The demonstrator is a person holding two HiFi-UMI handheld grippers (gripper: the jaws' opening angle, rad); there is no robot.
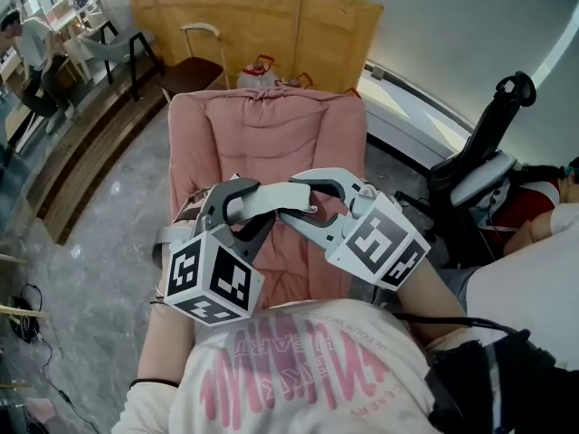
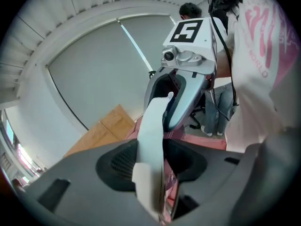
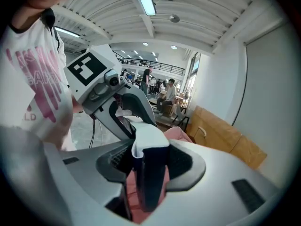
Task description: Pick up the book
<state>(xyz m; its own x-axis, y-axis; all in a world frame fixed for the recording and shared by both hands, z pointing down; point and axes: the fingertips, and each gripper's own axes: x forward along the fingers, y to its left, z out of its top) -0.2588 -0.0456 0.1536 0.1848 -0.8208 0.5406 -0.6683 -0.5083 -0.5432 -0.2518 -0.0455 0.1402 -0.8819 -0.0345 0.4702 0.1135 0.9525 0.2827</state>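
Note:
The book (image 2: 153, 135) hangs in the air between both grippers, in front of the person's chest. In the left gripper view it stands edge-on as a white strip between the jaws of my left gripper (image 2: 157, 173), which is shut on it. The right gripper (image 2: 175, 108) clamps its far end. In the right gripper view the book (image 3: 149, 178) shows a dark cover and a white edge, with my right gripper (image 3: 148, 168) shut on it and the left gripper (image 3: 126, 111) beyond. In the head view the left gripper (image 1: 270, 210) and right gripper (image 1: 295, 201) meet tip to tip and hide most of the book.
A pink cushioned lounger (image 1: 271, 134) lies below the grippers on a grey marble floor (image 1: 99, 233). Brown boards (image 1: 253, 21) lean behind it. A black stand (image 1: 493, 125) and a seated person (image 1: 543, 229) are at the right. Several people (image 3: 164, 93) stand far off.

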